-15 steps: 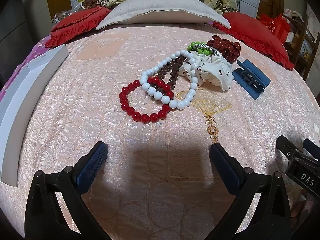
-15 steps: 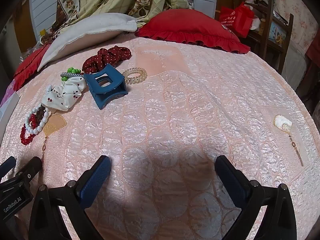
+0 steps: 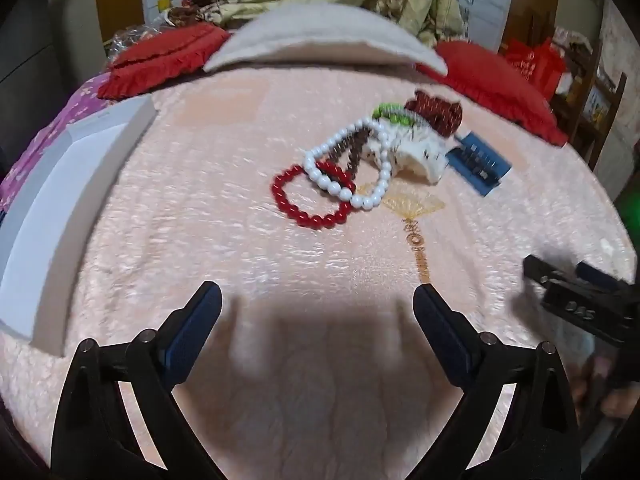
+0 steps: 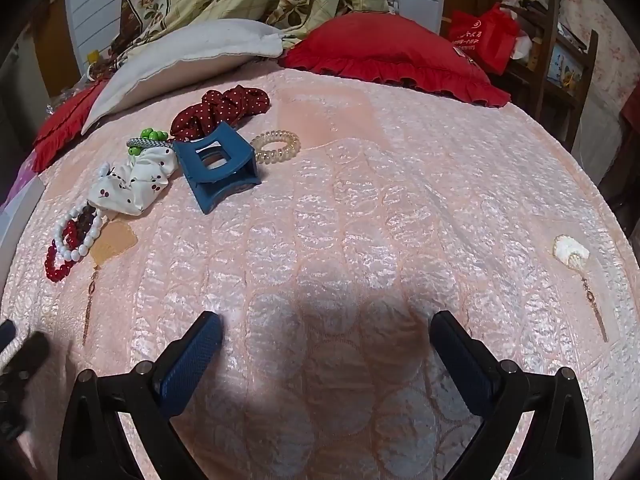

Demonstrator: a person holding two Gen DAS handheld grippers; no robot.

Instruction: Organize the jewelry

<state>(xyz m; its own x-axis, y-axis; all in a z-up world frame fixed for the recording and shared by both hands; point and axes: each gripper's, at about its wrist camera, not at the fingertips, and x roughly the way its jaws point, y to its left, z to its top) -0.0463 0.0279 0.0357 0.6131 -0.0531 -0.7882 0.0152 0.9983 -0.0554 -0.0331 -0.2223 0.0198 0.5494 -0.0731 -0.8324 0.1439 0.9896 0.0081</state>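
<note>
A pile of jewelry lies on the pink quilted bed. A red bead bracelet, a white bead bracelet and a brown bead bracelet overlap. Behind them are a white cherry-print scrunchie, green beads, a dark red dotted scrunchie, a blue claw clip and a clear coil hair tie. My left gripper is open and empty, short of the bracelets. My right gripper is open and empty over bare quilt, right of the pile.
A white box lies along the bed's left edge. Red cushions and a pale pillow line the far side. A white fan-shaped earring lies at the right. A wooden shelf stands beyond the bed.
The left wrist view has shifted and blurred: the bracelets now sit farther right and higher, and the white box shows more. The right gripper has barely moved.
</note>
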